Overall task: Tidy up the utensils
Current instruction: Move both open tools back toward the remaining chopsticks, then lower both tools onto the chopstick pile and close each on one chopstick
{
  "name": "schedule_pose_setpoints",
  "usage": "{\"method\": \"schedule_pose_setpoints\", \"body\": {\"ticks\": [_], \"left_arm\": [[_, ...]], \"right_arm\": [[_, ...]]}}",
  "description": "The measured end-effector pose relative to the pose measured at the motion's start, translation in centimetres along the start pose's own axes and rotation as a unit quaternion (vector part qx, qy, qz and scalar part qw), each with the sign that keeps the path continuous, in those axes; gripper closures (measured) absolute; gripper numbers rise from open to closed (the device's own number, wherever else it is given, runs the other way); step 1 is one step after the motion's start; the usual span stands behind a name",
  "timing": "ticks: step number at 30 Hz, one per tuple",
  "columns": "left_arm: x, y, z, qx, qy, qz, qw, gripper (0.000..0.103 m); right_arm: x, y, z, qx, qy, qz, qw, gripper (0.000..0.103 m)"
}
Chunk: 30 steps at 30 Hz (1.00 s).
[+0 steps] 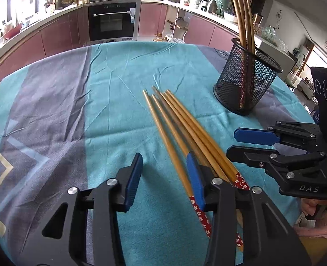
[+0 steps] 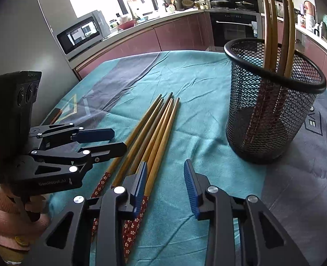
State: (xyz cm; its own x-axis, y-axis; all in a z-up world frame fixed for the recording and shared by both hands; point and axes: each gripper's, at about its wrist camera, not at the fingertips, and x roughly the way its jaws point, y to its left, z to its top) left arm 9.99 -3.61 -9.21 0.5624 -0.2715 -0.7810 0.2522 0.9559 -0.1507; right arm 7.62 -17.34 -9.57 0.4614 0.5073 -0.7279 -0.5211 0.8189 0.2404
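Several wooden chopsticks point(image 1: 181, 128) with red flowered ends lie in a loose bundle on the teal tablecloth; they also show in the right wrist view point(image 2: 150, 137). A black mesh holder point(image 1: 247, 82) stands upright at the right with several chopsticks in it; it also shows in the right wrist view point(image 2: 272, 110). My left gripper point(image 1: 165, 161) is open and empty, low over the cloth, its right finger beside the bundle's handle ends. My right gripper point(image 2: 165, 168) is open and empty, just right of the bundle, its left finger over the handle ends. Each gripper shows in the other's view, the right point(image 1: 232, 141) and the left point(image 2: 119, 139).
The round table point(image 1: 52, 102) is covered by a teal and grey cloth. A small brown object point(image 2: 56, 114) lies near its left edge. Behind are pink kitchen cabinets, an oven point(image 1: 113, 20) and a cluttered counter. A fridge and microwave point(image 2: 81, 33) stand close on the left.
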Motion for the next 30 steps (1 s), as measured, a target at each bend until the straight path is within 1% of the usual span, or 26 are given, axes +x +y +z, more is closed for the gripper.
{"method": "schedule_pose_setpoints", "body": {"ticks": [6,16,20,22,30], "left_arm": [[0.3,-0.2,0.1,0.01,0.0,0.009,0.9999,0.065],[0.8,-0.3,0.2,0.011,0.0,0.013,0.9999,0.065],[1.0,-0.4,0.3,0.017,0.001,0.02,0.9997,0.066],[1.1,-0.3,0.3,0.018,0.001,0.022,0.9996,0.067],[1.3,0.0,0.5,0.02,0.003,0.027,0.9994,0.072]], "right_arm": [[0.6,0.5,0.1,-0.006,0.003,-0.011,1.0,0.074],[1.0,0.8,0.1,-0.012,0.004,-0.025,1.0,0.075],[1.1,0.8,0.2,-0.014,0.007,-0.037,0.999,0.077],[1.1,0.8,0.2,-0.017,0.01,-0.045,0.999,0.082],[1.5,0.9,0.5,-0.021,0.012,-0.058,0.998,0.082]]}}
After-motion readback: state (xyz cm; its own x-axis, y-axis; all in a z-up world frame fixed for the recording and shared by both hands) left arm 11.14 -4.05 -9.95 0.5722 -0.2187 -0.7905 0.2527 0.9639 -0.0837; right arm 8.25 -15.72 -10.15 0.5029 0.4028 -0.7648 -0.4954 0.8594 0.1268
